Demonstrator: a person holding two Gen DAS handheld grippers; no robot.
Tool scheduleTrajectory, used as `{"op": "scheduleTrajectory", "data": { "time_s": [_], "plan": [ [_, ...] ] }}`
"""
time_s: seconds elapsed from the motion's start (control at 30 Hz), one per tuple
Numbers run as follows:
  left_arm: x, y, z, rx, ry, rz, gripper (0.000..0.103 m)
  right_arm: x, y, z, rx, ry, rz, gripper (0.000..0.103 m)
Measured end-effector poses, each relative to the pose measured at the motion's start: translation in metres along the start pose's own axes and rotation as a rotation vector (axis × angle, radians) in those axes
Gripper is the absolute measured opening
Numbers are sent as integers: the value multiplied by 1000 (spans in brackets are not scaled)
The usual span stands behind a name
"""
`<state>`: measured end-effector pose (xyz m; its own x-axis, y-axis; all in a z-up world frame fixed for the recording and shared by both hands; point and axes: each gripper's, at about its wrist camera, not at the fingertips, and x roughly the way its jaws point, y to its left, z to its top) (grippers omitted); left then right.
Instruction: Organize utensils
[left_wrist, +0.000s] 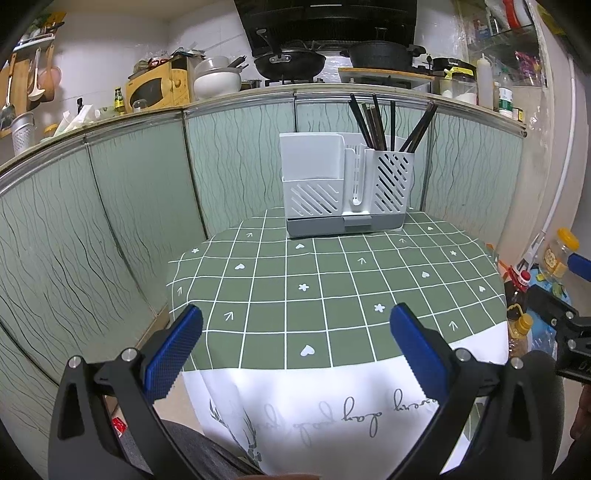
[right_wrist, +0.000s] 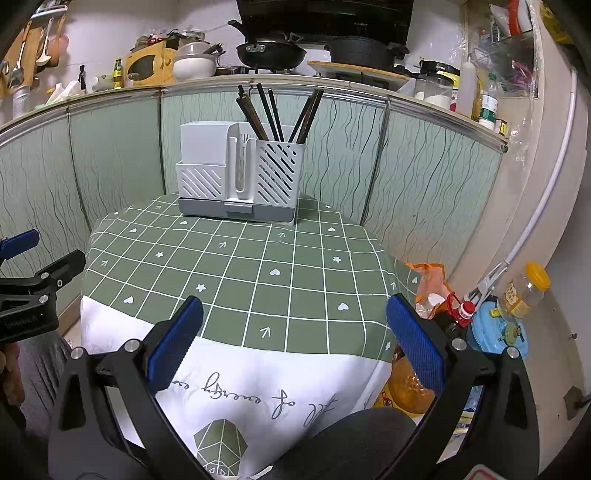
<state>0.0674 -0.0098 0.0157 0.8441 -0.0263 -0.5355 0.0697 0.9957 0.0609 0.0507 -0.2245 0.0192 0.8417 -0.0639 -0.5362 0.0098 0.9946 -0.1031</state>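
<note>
A white slotted utensil holder (left_wrist: 343, 184) (right_wrist: 240, 177) on a grey base stands at the far side of a small table covered by a green checked cloth (left_wrist: 332, 288) (right_wrist: 236, 266). Several dark chopsticks (left_wrist: 384, 123) (right_wrist: 277, 114) stand upright in its right compartment; the left compartment looks empty. My left gripper (left_wrist: 295, 321) is open over the table's near edge, nothing between its blue pads. My right gripper (right_wrist: 293, 314) is open too, over the near right part of the cloth. Each gripper shows at the edge of the other's view.
Green patterned cabinet panels (left_wrist: 129, 206) wrap behind and left of the table. Bottles and bags (right_wrist: 517, 295) crowd the floor at the right beside a white wall. The person's grey-clad knees (right_wrist: 347, 435) sit below the near edge. Pans (left_wrist: 291, 59) rest on the counter above.
</note>
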Motion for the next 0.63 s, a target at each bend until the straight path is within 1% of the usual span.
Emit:
{"op": "scheduleTrajectory", "data": {
  "time_s": [0.33, 0.63],
  "plan": [
    [-2, -1, -1, 5, -10, -5, 98, 0, 0, 0, 3, 0, 3, 96],
    [-1, -1, 0, 4, 2, -11, 98, 1, 1, -2, 6, 5, 5, 96]
  ]
}}
